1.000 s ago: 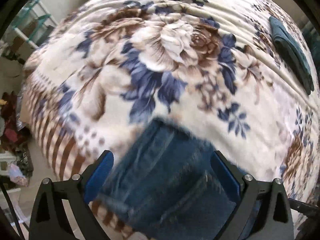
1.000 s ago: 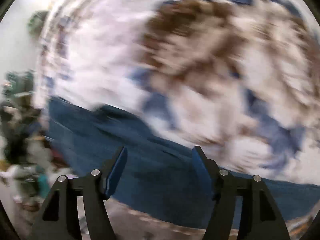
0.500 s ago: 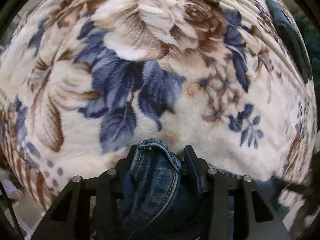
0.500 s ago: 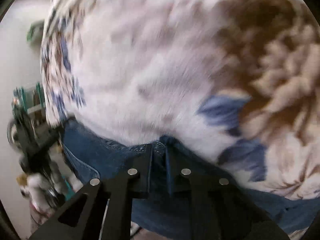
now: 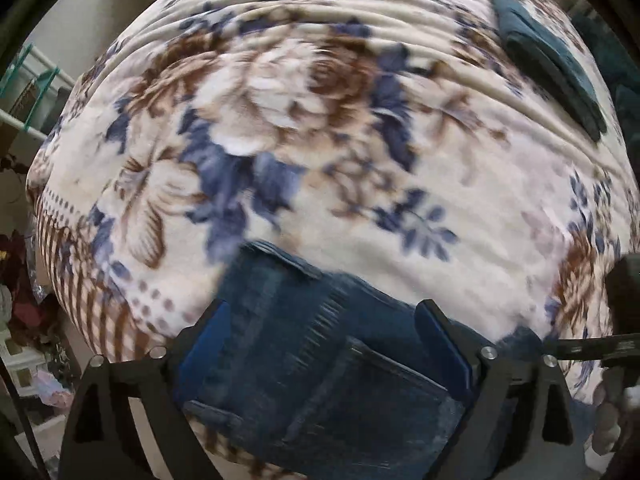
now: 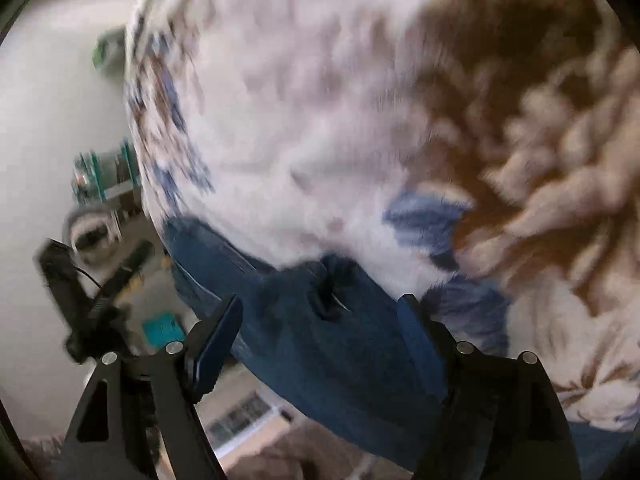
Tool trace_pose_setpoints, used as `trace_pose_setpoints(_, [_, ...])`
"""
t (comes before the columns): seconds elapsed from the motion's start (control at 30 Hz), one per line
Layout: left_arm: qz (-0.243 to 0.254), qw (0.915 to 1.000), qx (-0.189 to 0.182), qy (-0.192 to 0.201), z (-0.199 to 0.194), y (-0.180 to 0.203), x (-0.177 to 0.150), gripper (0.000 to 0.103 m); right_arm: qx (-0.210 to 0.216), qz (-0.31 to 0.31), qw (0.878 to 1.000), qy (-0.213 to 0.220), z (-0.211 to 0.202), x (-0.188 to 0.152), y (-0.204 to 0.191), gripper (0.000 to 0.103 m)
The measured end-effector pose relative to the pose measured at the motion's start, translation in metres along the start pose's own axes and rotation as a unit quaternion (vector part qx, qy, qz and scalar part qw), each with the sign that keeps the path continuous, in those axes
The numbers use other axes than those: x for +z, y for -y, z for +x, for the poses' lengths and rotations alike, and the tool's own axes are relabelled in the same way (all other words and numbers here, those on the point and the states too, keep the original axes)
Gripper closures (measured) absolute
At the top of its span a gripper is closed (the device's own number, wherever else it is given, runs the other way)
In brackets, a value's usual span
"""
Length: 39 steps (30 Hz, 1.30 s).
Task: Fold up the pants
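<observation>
A: Where do we have the jeans (image 5: 320,364)?

B: Low in the frame of both wrist views, lying along the near edge of the floral blanket (image 5: 304,128), with the waistband towards the pattern and a back pocket showing between our left fingers.

A: And the tools?

B: Our left gripper (image 5: 324,344) is spread wide, holding nothing, with denim lying under the gap. Our right gripper (image 6: 320,328) is likewise released, its blue pads either side of a belt loop. We judge both hover over the waistband because that edge gives the cleanest line for a fold.

A: What can't we make out?

B: Plenty. The legs run off the bottom of both frames, so we cannot tell how far the folding has got. Motion blur smears the right view. A dark folded cloth (image 5: 552,64) sits at upper right in the left view, well apart; what it is we cannot say.
</observation>
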State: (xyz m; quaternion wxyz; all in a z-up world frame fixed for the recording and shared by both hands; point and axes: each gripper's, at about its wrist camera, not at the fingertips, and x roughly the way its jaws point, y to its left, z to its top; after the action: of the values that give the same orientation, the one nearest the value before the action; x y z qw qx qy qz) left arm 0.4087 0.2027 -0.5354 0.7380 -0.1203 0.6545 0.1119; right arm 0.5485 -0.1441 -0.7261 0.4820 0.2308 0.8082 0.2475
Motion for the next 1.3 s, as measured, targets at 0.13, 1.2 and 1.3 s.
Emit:
trace_pose_setpoints(0.13, [0.022, 0.9992, -0.013, -0.031, 0.019, 0.031, -0.024, 0.009, -0.016, -0.041, 0.998, -0.035, 0.017, -0.011, -0.001, 0.048])
trace_pose_setpoints(1.2, [0.042, 0.9982, 0.017, -0.039, 0.051, 0.035, -0.047, 0.009, 0.13, -0.017, 0.99, -0.049, 0.051, -0.001, 0.017, 0.029])
trace_pose_setpoints(1.3, [0.039, 0.9983, 0.017, -0.039, 0.053, 0.033, -0.05, 0.009, 0.16, 0.007, 0.985, -0.069, 0.055, 0.003, 0.025, 0.026])
